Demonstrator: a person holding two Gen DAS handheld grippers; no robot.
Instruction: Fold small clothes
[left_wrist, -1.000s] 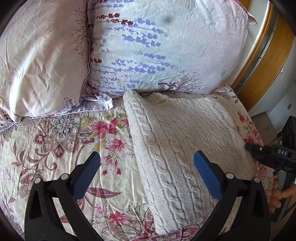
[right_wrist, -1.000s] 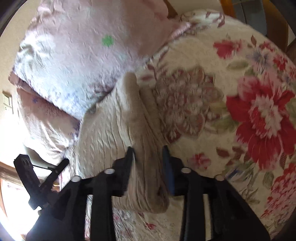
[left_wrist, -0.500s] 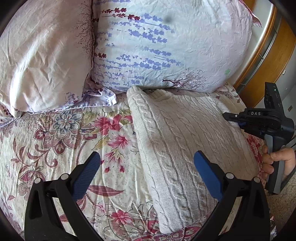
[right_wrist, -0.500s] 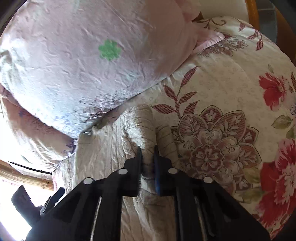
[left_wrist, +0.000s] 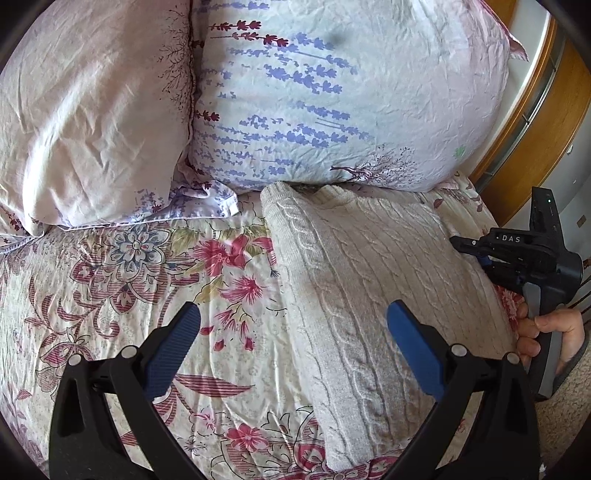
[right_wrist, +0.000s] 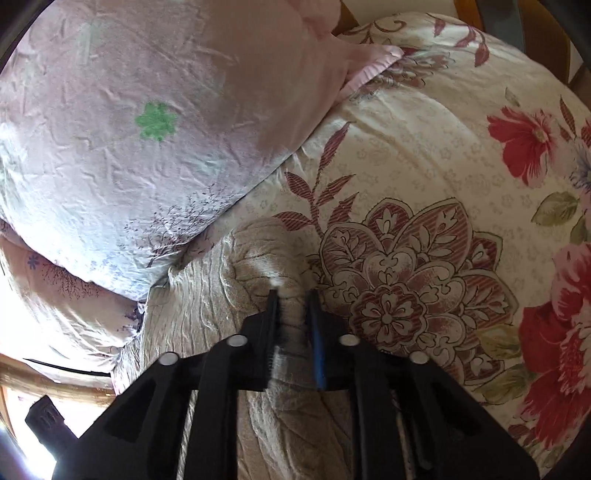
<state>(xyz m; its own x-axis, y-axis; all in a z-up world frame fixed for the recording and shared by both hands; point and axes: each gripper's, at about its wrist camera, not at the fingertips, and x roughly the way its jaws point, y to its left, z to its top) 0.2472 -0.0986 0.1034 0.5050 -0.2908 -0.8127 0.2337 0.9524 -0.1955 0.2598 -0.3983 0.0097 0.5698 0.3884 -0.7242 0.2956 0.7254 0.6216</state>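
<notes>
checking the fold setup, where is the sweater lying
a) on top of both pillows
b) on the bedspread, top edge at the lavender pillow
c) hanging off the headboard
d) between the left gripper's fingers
b: the sweater lies folded on the floral bedspread, its top edge tucked against the lavender pillow; the left gripper hangs open above it.

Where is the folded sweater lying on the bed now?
In the left wrist view the sweater lies on the floral bedspread, right of centre, its far end touching the lavender pillow.
</notes>
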